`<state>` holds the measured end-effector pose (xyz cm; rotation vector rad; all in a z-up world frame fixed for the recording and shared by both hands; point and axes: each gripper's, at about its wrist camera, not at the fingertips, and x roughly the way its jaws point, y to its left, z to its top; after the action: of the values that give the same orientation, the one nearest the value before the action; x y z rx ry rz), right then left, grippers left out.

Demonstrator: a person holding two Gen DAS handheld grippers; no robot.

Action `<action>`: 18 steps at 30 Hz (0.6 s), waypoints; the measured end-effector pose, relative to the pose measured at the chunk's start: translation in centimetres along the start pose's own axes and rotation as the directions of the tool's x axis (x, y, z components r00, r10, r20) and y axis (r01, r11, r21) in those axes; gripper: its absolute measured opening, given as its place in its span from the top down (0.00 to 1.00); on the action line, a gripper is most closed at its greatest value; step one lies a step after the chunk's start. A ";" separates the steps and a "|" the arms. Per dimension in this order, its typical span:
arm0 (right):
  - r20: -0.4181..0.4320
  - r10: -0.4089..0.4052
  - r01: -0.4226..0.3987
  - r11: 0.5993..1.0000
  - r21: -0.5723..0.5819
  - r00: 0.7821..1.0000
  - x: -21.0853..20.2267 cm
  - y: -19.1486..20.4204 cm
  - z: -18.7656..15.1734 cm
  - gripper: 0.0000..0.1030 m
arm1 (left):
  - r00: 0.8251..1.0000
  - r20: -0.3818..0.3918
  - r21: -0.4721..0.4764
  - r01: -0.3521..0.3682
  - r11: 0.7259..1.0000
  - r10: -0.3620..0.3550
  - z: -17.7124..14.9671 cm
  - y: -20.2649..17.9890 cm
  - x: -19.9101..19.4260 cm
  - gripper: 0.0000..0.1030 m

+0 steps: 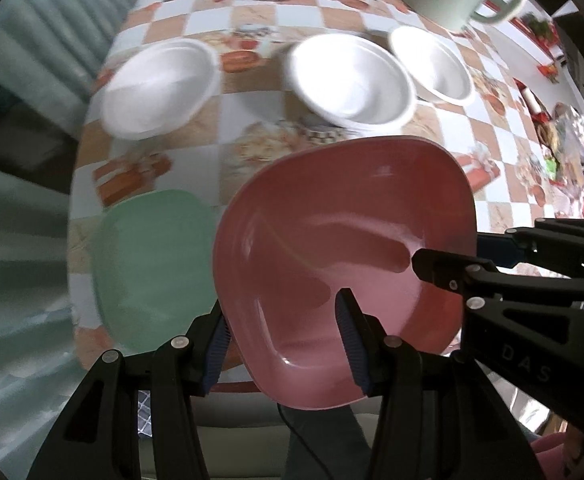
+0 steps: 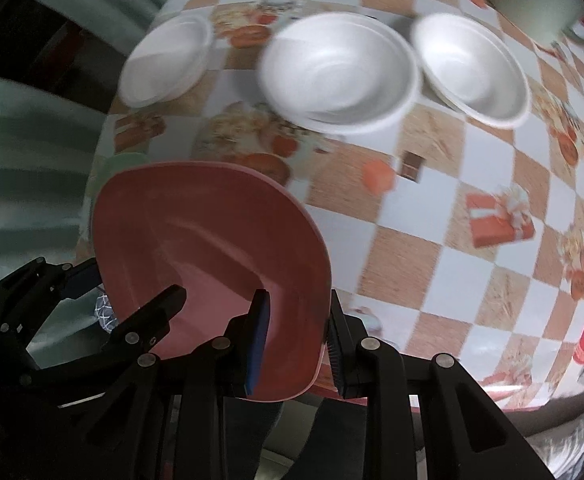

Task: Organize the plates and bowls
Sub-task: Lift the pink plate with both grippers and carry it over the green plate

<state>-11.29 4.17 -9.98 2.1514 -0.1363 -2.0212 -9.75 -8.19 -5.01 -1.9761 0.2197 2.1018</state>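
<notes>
Both hand-held grippers (image 1: 287,344) (image 2: 298,346) clamping glossy, rounded-square pink plate (image 1: 344,248)

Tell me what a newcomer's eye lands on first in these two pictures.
First, the pink plate, lifted over the near table edge with the left claw and the right claw each clamped on its rim. Behind it three white bowls sit in a row on the checkered tablecloth, and a green plate lies flat beside the pink one.
</notes>
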 end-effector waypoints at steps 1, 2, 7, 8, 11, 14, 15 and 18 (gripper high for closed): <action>-0.001 0.003 -0.003 1.000 -0.012 1.000 0.1 0.9 0.2 0.71 | 1.000 0.002 -0.009 -0.006 1.000 0.006 -0.1 0.5 -0.1 0.47; -0.001 0.004 -0.004 1.000 -0.020 1.000 0.1 1.4 0.4 0.71 | 1.000 0.002 -0.019 -0.011 1.000 0.011 -0.2 1.1 -0.2 0.47; -0.009 0.015 -0.015 0.997 -0.070 1.000 0.8 4.8 1.3 0.71 | 1.000 -0.001 -0.082 -0.028 0.996 0.028 -0.8 4.2 -0.5 0.47; -0.012 0.020 -0.021 0.997 -0.080 1.000 1.0 5.7 1.6 0.71 | 0.999 -0.001 -0.094 -0.032 0.995 0.032 -1.0 4.9 -0.6 0.47; -0.015 0.030 -0.032 0.994 -0.103 0.999 1.4 7.5 2.1 0.71 | 0.999 0.001 -0.121 -0.045 0.992 0.045 -1.2 6.6 -0.8 0.47; -0.016 0.035 -0.037 0.992 -0.118 0.999 1.5 9.0 2.6 0.71 | 0.998 0.000 -0.137 -0.055 0.989 0.056 -1.4 7.9 -0.9 0.47; -0.014 0.034 -0.035 0.992 -0.124 0.999 1.7 9.4 2.8 0.71 | 0.998 -0.001 -0.140 -0.061 0.988 0.061 -1.4 8.4 -0.9 0.47; -0.019 0.038 -0.040 0.991 -0.128 0.999 2.1 10.6 3.2 0.71 | 0.997 0.000 -0.148 -0.073 0.986 0.074 -1.6 9.4 -0.9 0.47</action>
<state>-13.74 -6.83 -10.15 2.0703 -0.0452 -1.9348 -10.81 -17.72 -4.78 -2.0744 0.1415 2.2279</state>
